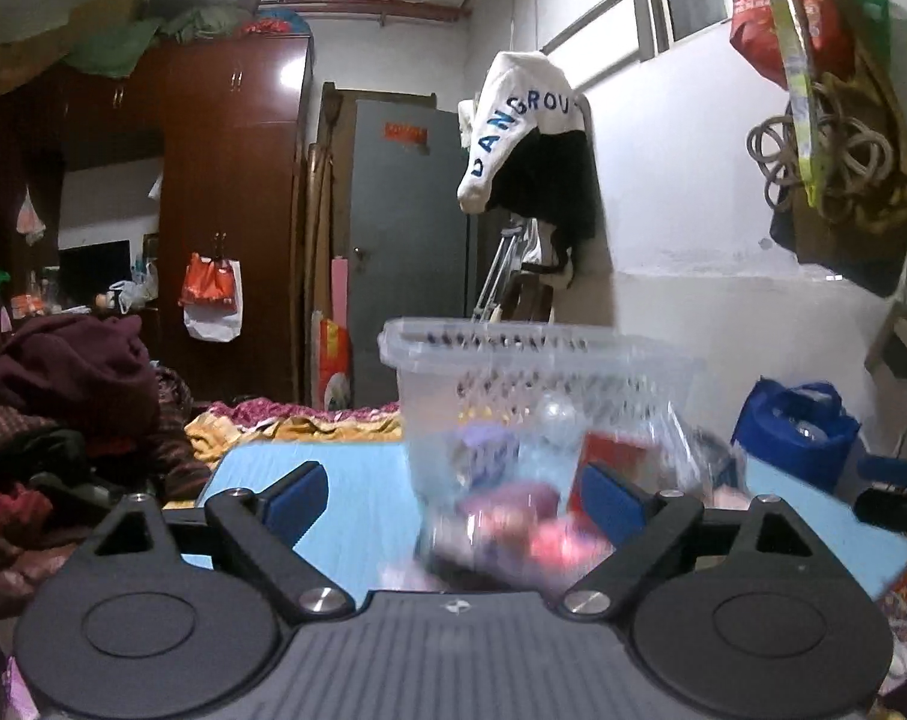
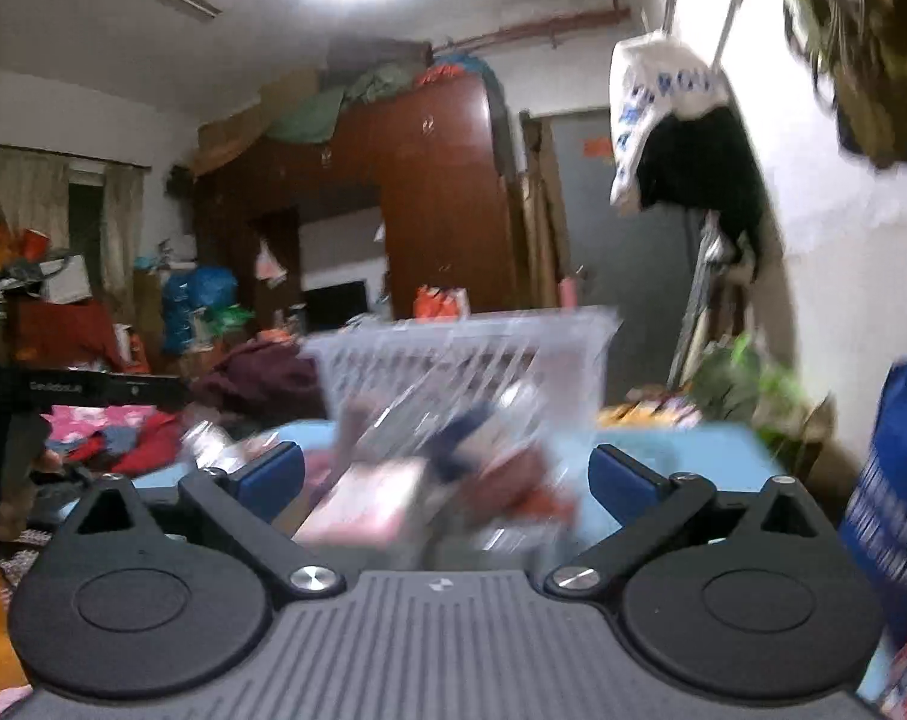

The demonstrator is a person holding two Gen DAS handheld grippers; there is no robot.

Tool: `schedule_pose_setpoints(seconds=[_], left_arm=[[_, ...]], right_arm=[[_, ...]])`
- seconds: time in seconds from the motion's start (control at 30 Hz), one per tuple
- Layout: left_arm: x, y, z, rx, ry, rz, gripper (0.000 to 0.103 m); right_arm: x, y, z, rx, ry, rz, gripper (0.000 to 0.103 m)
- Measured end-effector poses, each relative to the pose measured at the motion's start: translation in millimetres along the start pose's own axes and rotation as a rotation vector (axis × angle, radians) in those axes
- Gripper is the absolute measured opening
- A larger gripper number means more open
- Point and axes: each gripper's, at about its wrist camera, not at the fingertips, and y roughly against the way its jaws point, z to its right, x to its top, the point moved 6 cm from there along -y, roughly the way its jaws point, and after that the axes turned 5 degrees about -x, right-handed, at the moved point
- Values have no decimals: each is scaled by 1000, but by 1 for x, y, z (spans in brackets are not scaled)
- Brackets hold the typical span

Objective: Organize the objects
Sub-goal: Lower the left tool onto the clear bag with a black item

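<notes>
Clear plastic, slotted near its rim, forms the basket (image 1: pixel 537 372) we face on the light blue tabletop (image 1: pixel 345 516); blurred red, purple and pink items fill it. Our left gripper (image 1: pixel 453 501) has its fingers spread wide and gripping nothing, the basket's near left corner between them. Our right gripper (image 2: pixel 447 480) is equally wide and empty before the basket (image 2: pixel 465 354). A blue bag (image 1: pixel 795 432) stands right; heaped clothes (image 1: pixel 63 396) lie left.
</notes>
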Motion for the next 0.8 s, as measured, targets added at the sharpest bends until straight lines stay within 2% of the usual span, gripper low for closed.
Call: schedule_pose_setpoints(seconds=[0.1, 0.23, 0.5, 0.6, 0.8], left_arm=[[-9, -9, -8, -9, 54, -23, 93], [-18, -20, -13, -42, 109, -51, 92], [-36, -25, 12, -42, -20, -76, 92], [-40, -24, 19, -21, -39, -73, 92], [-45, -39, 10, 2, 10, -111, 92]], right_arm=[[-7, -12, -17, -12, 64, -21, 102], [-11, -20, -28, -28, 135, -24, 94], [-24, -21, -39, -32, 176, -57, 92], [-26, -24, -40, -33, 184, -69, 89], [-31, -34, -37, -43, 178, -101, 80]])
